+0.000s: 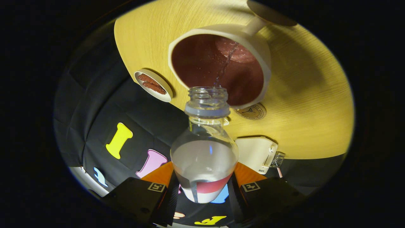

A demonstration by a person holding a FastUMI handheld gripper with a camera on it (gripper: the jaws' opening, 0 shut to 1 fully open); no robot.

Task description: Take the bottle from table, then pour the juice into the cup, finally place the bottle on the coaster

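Observation:
My gripper (204, 190) is shut on a clear plastic bottle (205, 152), one finger on each side of its body. The uncapped bottle is tipped forward, its open mouth (208, 92) at the near rim of a white cup (253, 41) with a reddish-brown inside. A thin stream of clear liquid (225, 68) runs from the mouth into the cup, and some liquid is still in the bottle. A round coaster (251, 111) with a dark emblem lies on the wooden table (310, 104) just under the cup's near edge, beyond the bottle neck.
A small white dish (153, 85) holding brown pieces sits left of the cup near the table edge. A white boxy device (257, 153) lies on the table right of the bottle. A dark round object (272, 14) lies past the cup's handle.

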